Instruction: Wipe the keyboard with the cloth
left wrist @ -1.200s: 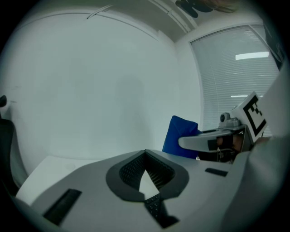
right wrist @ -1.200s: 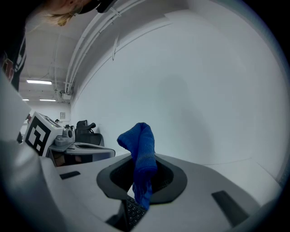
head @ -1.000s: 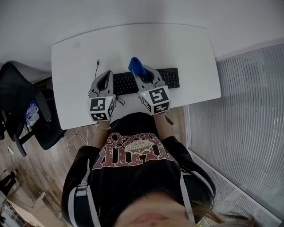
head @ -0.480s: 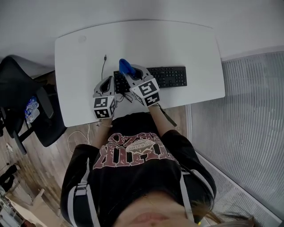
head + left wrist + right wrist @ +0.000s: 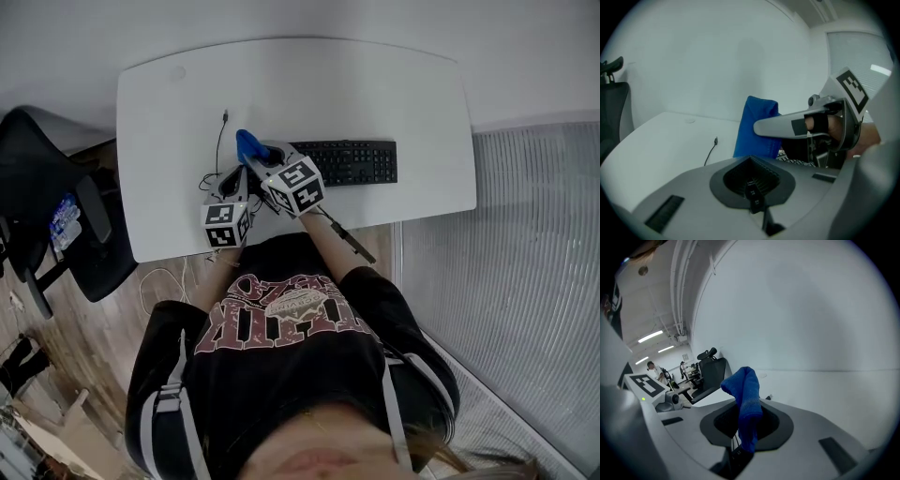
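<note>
A black keyboard [image 5: 349, 161] lies on the white desk [image 5: 375, 94]. My right gripper [image 5: 259, 156] is shut on a blue cloth [image 5: 247, 145], which is over the keyboard's left end. In the right gripper view the cloth [image 5: 747, 397] sticks up, folded over, from between the jaws. My left gripper [image 5: 234, 176] is just to the left of the right one, by the keyboard's left end. Its jaws are shut with nothing between them. The left gripper view shows the cloth [image 5: 757, 126], the right gripper's jaw side and a strip of keyboard [image 5: 797, 162].
A thin black cable [image 5: 220, 141] runs over the desk left of the keyboard, with loose wire by the left gripper. A black office chair [image 5: 52, 211] stands off the desk's left end. A ribbed floor mat [image 5: 525, 262] lies to the right. My body is at the desk's near edge.
My right gripper has carried the cloth leftward along the keyboard, from near its middle to its left end. The left gripper has stayed beside the keyboard's left end.
</note>
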The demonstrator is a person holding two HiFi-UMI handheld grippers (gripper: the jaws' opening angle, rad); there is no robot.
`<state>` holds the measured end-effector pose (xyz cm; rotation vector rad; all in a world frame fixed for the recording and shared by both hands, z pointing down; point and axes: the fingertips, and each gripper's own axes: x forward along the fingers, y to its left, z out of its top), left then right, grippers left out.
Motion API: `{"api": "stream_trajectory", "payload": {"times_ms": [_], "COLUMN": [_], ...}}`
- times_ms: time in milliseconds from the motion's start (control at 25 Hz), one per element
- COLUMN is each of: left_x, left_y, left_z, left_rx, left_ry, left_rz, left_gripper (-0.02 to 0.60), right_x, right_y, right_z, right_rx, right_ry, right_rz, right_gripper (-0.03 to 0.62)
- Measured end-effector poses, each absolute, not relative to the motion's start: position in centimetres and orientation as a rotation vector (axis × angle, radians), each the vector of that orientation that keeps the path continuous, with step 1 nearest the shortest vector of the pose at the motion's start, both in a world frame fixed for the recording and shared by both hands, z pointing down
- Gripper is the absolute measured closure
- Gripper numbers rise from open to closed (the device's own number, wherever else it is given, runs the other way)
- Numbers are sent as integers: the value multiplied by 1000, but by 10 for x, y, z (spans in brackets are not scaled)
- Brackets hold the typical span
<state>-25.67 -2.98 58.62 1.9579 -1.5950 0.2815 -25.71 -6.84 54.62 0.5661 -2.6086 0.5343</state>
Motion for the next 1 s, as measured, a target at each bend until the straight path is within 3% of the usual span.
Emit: {"api": "stream_trajectory", "payload": {"times_ms": [160, 560, 1000], "left_x": [-255, -257, -242], "left_y": [-29, -31, -33], "left_z": [596, 609, 620], "left_rx": [1920, 1848, 1836], "left_ry": [-1592, -1621, -1624], "left_rz": [300, 344, 376], "left_gripper": [548, 548, 548], "right_x": [-263, -258, -212], "right_y": [-71, -73, -86], "right_z": [564, 595, 605], "right_rx": [539, 505, 598], "right_ry": [-2581, -2441, -2391], "right_rz": [613, 259, 195], "right_gripper": [530, 530, 530]}}
